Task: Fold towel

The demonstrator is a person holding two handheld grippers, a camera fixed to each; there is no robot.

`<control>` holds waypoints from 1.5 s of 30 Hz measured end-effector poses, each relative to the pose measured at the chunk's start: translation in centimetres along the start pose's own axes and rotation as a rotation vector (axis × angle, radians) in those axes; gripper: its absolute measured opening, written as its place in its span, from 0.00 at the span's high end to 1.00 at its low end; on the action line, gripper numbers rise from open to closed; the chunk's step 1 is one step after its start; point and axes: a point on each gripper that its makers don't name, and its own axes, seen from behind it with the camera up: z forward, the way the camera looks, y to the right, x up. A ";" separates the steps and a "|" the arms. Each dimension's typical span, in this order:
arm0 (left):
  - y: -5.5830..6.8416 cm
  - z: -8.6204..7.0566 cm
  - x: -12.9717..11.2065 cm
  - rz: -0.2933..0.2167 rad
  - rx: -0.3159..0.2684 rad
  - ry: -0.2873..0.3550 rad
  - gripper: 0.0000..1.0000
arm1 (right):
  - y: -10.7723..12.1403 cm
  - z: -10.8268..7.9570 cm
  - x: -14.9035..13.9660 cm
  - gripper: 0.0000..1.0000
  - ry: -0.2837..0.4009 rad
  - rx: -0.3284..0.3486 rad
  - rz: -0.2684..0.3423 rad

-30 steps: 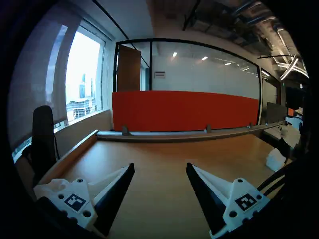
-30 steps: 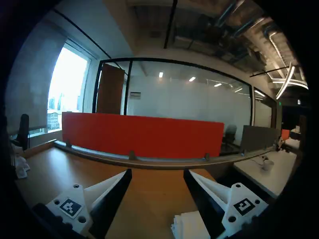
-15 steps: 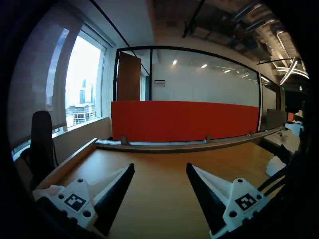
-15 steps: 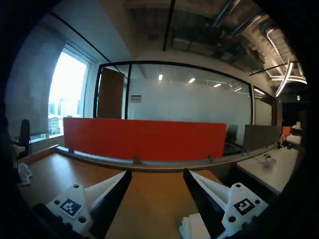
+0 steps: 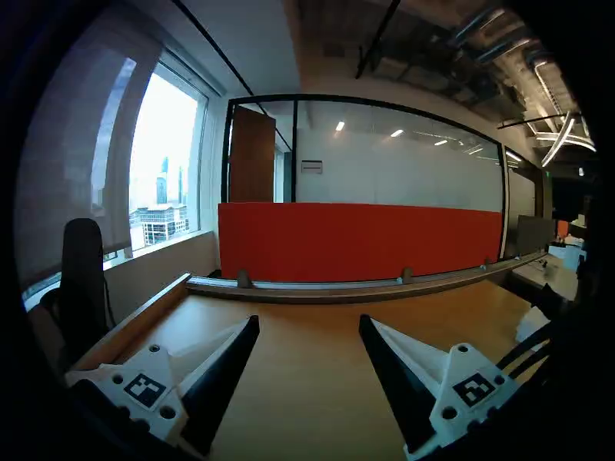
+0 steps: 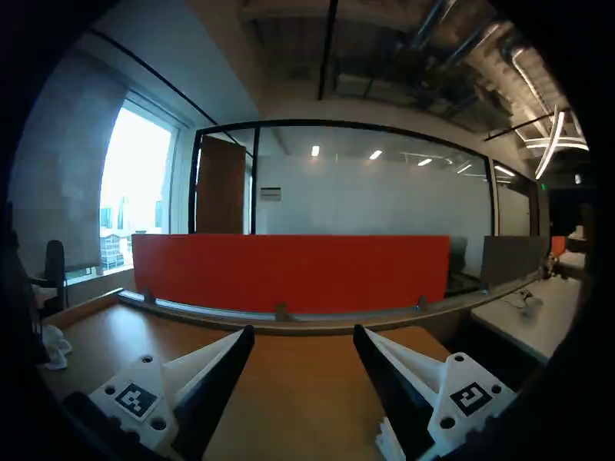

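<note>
Left gripper (image 5: 307, 319), right gripper (image 6: 303, 329) spread wide; each bears square coded markers (image 5: 474, 389).

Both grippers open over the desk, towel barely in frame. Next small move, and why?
Probably tip the right gripper down toward the white towel at the bottom edge of its view. Both it and the left gripper are open, holding nothing, and aimed across the desk at the red partition, so the cloth needs framing before any grasp.
</note>
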 end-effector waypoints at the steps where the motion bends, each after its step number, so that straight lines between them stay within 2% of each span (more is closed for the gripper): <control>1: 0.0 0.0 0.1 -0.002 0.000 0.001 0.04 | -0.1 0.0 0.0 0.00 0.000 0.001 0.001; 9: -0.1 0.4 0.1 -0.005 -0.004 0.001 0.03 | -0.6 0.3 0.0 0.00 0.001 0.001 0.005; 18: -0.4 0.3 -1.4 -0.023 -0.001 -0.009 0.03 | -0.8 0.4 -1.4 0.00 -0.010 -0.010 0.003; 30: -0.1 0.6 -7.0 0.003 -0.025 -0.011 0.03 | -1.1 0.0 -4.7 0.00 -0.007 -0.039 0.012; 36: -0.3 1.2 -10.2 0.012 -0.010 -0.016 0.04 | -1.3 -0.1 -7.3 0.00 -0.034 -0.056 0.021; 42: -1.0 1.6 -12.1 0.038 0.015 0.006 0.03 | -2.1 -0.2 -9.1 0.00 -0.039 -0.037 0.033; 45: -1.2 1.8 -12.9 0.034 0.027 0.014 0.04 | -1.9 -0.3 -10.0 0.00 -0.044 -0.034 0.024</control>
